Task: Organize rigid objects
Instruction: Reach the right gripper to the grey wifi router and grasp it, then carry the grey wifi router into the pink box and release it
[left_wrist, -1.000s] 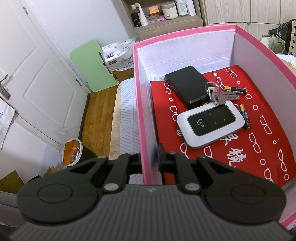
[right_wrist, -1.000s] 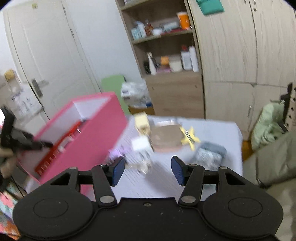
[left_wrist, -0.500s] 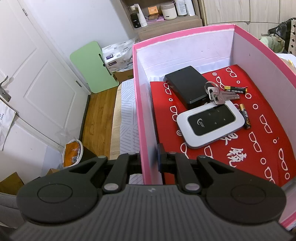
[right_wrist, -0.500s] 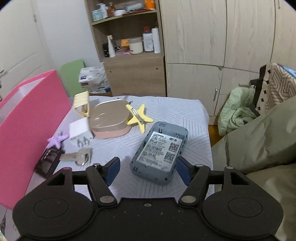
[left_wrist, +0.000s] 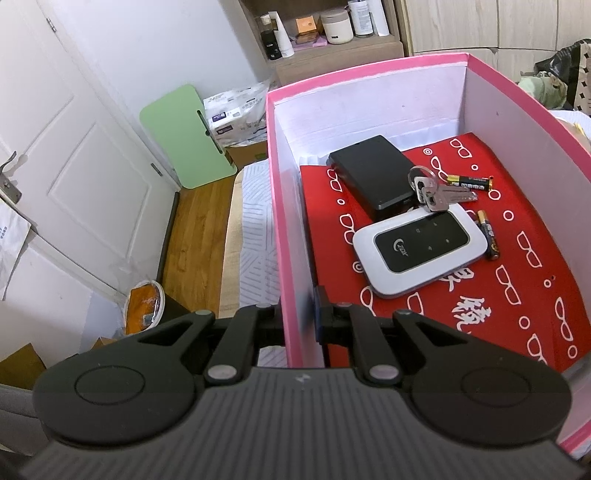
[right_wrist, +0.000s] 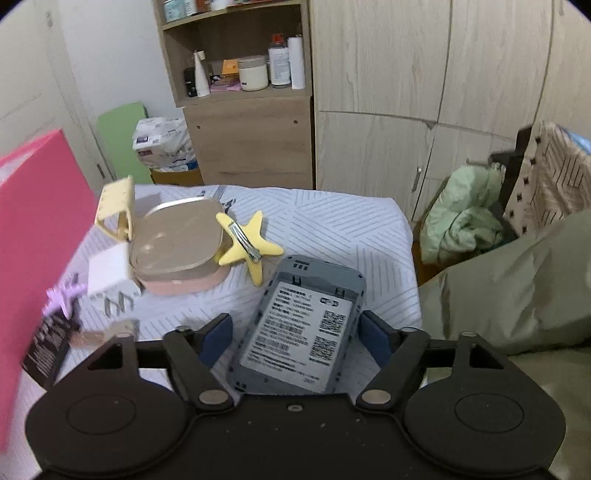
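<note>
My left gripper (left_wrist: 301, 317) is shut on the left wall of the pink box (left_wrist: 280, 184). On the red cloth (left_wrist: 517, 295) inside lie a black drive (left_wrist: 369, 177), keys (left_wrist: 436, 192), a white-and-black pocket router (left_wrist: 419, 251) and two batteries (left_wrist: 469, 182). In the right wrist view a grey device (right_wrist: 303, 328) lies label-up on the striped bed cover. My right gripper (right_wrist: 295, 334) is open and straddles it, with a gap at the left pad. The pink box (right_wrist: 37, 240) stands at the left.
Beyond the grey device lie a yellow star clip (right_wrist: 245, 243), a tan lidded case (right_wrist: 177, 247), a white charger plug (right_wrist: 110, 273), a yellow claw clip (right_wrist: 116, 210), a purple star clip (right_wrist: 61, 295), a key (right_wrist: 99, 334) and a black booklet (right_wrist: 46, 350). Wardrobe and shelf stand behind.
My right gripper swung away from the pink box, came down over the grey device and widened its jaws around it. The left gripper and the box have not moved.
</note>
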